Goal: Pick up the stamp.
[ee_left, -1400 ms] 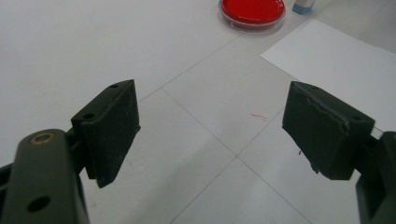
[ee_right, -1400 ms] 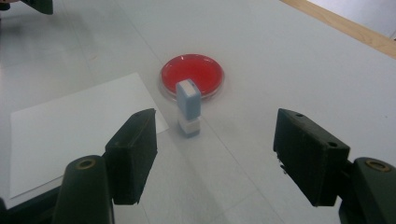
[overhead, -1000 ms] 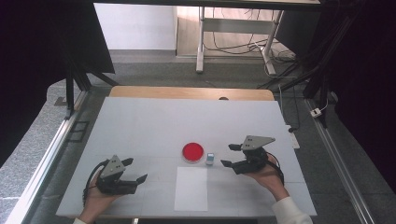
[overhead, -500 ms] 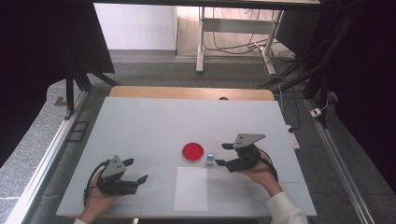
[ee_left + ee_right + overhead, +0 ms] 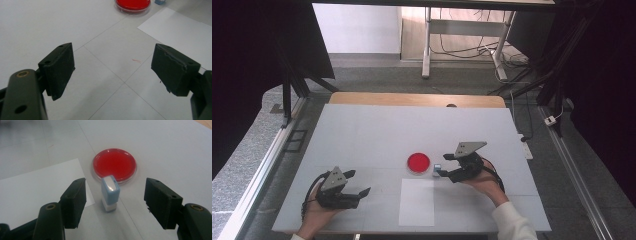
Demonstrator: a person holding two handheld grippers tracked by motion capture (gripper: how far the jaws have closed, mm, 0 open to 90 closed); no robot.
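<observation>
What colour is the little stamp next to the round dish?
The stamp is light blue with a white base, clearest in the right gripper view.

The right gripper [image 5: 441, 166] has slid leftward across the counter [image 5: 362, 135] and a little lower, closing in on the small upright blue-and-white stamp [image 5: 110, 193]. Its jaws have just been closing somewhat and now flank the stamp without touching it.
</observation>
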